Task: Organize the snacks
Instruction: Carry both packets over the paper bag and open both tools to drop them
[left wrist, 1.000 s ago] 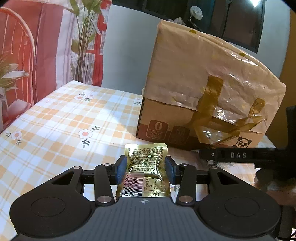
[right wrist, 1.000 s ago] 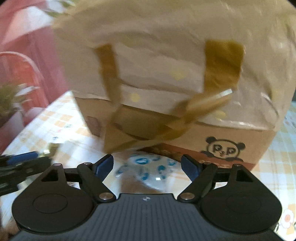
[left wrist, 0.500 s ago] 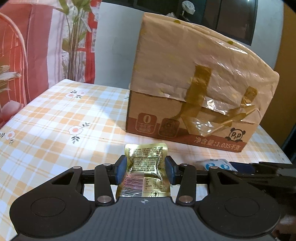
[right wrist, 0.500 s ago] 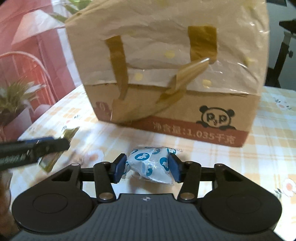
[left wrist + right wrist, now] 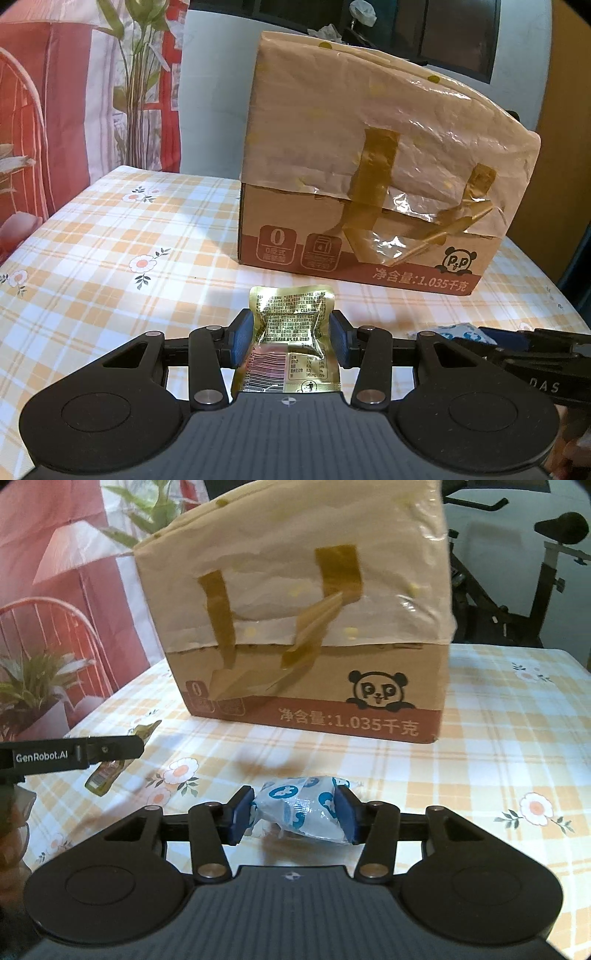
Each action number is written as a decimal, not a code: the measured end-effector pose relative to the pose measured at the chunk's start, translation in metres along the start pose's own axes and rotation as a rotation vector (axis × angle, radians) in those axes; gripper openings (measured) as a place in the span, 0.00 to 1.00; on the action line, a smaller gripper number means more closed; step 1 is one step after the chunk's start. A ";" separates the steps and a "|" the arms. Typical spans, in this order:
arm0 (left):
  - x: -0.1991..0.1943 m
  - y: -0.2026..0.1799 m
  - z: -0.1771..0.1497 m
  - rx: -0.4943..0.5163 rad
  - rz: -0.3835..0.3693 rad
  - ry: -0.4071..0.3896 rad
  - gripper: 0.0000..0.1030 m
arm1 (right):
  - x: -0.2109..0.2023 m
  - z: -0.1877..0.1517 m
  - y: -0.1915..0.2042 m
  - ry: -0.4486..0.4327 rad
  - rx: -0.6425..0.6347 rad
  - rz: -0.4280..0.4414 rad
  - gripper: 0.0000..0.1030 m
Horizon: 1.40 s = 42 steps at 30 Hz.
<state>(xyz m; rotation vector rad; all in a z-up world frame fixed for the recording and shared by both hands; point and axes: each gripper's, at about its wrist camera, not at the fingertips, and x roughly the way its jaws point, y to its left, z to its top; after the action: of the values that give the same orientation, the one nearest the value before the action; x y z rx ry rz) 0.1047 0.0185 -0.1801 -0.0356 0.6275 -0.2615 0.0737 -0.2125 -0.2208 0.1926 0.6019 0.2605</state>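
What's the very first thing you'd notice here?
The big cardboard box with a panda on it, standing in the middle of the checked tablecloth. In front of it, the left gripper pinches a gold snack packet and the right gripper squeezes a blue-and-white snack.

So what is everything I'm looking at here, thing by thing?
cardboard box: one, brown, taped, standing on the table
gold snack packet: one, between the left gripper's pads
blue-and-white snack packet: one, between the right gripper's pads
tablecloth: one, orange and white check with flowers
plant: one, green, at the table's left edge
exercise bike: one, black, behind the table
left gripper: black, blue pads, gripping
right gripper: black, blue pads, just closed
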 end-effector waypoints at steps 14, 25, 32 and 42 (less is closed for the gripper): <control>-0.006 -0.013 0.003 0.046 -0.004 -0.006 0.46 | -0.015 0.003 -0.006 -0.078 0.022 0.029 0.49; -0.019 -0.018 0.016 0.054 -0.006 -0.059 0.46 | -0.030 0.009 -0.002 -0.151 -0.003 0.055 0.49; -0.039 -0.020 0.053 0.061 -0.036 -0.167 0.46 | -0.057 0.032 0.004 -0.270 -0.057 0.075 0.49; -0.048 -0.031 0.135 0.068 -0.094 -0.339 0.46 | -0.090 0.107 0.007 -0.492 -0.132 0.118 0.49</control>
<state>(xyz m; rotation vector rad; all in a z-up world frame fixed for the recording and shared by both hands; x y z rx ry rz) 0.1391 -0.0054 -0.0399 -0.0434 0.2800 -0.3582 0.0632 -0.2437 -0.0845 0.1568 0.0848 0.3518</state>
